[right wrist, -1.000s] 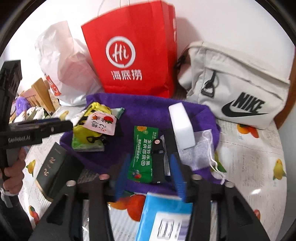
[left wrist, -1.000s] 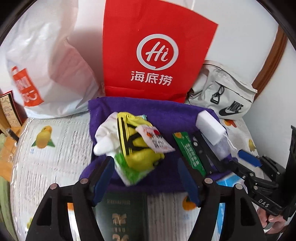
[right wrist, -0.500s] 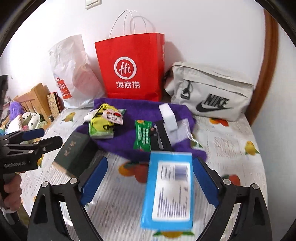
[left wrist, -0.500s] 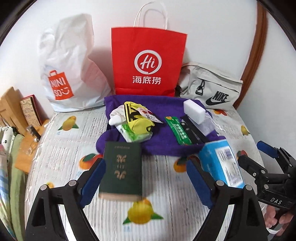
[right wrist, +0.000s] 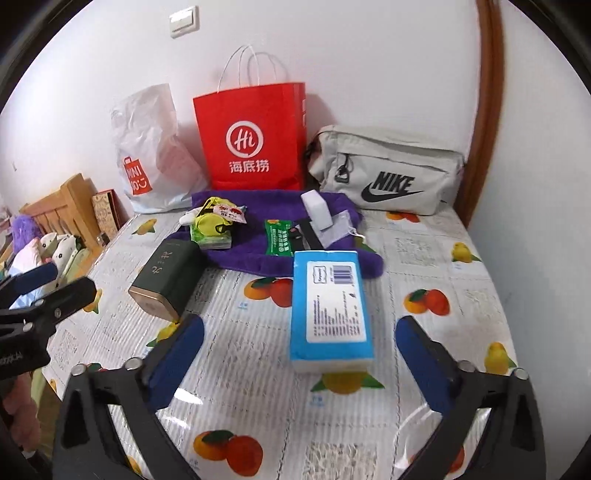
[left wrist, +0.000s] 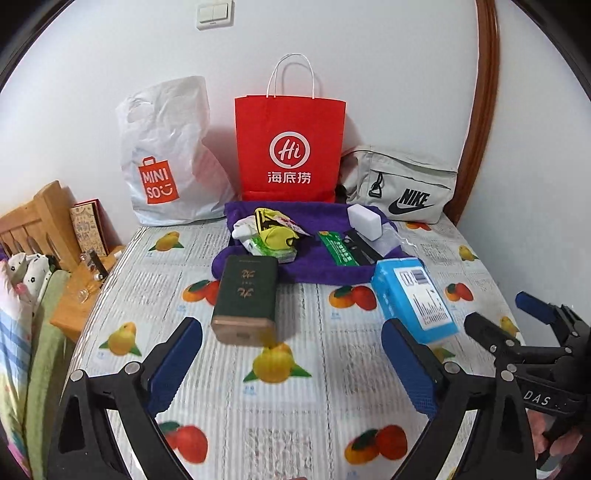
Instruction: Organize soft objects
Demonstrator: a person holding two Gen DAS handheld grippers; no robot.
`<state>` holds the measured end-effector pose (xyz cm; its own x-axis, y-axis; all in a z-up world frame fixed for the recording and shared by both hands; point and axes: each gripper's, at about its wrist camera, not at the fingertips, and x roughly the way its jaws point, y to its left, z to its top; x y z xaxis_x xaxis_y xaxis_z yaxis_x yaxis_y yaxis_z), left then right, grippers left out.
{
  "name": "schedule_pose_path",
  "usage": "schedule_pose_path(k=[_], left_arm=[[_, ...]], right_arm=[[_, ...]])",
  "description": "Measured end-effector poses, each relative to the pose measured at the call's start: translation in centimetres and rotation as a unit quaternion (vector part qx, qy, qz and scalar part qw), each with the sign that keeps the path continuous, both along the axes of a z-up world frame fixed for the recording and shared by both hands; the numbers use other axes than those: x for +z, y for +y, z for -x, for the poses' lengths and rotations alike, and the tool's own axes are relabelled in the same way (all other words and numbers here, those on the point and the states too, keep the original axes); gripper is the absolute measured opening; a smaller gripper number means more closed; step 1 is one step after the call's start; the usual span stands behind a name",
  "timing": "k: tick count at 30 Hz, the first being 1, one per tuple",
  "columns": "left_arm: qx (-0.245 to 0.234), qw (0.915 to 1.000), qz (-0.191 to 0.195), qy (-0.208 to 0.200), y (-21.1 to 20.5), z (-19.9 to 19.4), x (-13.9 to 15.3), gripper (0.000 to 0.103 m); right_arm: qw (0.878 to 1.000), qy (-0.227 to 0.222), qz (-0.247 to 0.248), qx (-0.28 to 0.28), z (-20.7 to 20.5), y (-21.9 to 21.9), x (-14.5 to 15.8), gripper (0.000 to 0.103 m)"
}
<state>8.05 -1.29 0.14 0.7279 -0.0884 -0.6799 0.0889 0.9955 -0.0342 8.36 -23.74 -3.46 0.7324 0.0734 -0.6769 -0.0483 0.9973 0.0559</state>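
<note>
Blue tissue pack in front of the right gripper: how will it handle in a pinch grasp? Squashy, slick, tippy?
The blue tissue pack looks like film-wrapped soft tissue, so it probably compresses under the pads and is light for its size. The glossy wrap may slip a little. It lies flat on the fruit-print table cover, so tipping or rolling seems unlikely. The right gripper is open around it.

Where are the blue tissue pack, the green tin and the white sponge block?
blue tissue pack [right wrist: 330, 306], right wrist view, label face.
green tin [left wrist: 249, 291], left wrist view, top face.
white sponge block [left wrist: 365, 221], left wrist view, front face.

A home bedroom: a wooden bed frame [left wrist: 35, 218] with plush toys [right wrist: 55, 245], a fruit-print tablecloth [left wrist: 295, 373], shopping bags [left wrist: 290, 147] and a light switch [left wrist: 215, 14].
</note>
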Motion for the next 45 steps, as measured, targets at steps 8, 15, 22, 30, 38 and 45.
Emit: schedule_pose_path(k=[8,15,22,30,38,45], left_arm=[[0.001,1.0,0.007,-0.006,0.1,3.3,-0.3,0.099],[0.008,0.9998,-0.001,-0.019,0.0,4.8,0.0,0.099],[0.013,0.9998,-0.002,-0.016,0.1,5.0,-0.2,0.099],[0.012,0.9998,-0.002,-0.013,0.0,5.1,-0.5,0.099],[0.012,0.9999,-0.001,-0.011,-0.1,5.1,-0.6,0.099],[0.01,0.9999,-0.002,-0.012,-0.1,5.1,-0.7,0.099]], right_arm=[[1.0,-0.013,-0.011,-0.004,3.9,-0.3,0.4,0.103],[1.0,-0.021,-0.001,-0.008,5.8,-0.3,0.6,0.103],[1.0,-0.023,0.002,-0.01,6.4,-0.1,0.7,0.103],[1.0,-0.02,-0.001,-0.01,6.5,-0.1,0.4,0.103],[1.0,-0.022,0.0,-0.014,6.7,-0.1,0.4,0.103],[1.0,-0.026,0.003,-0.012,6.9,0.0,0.6,0.103]])
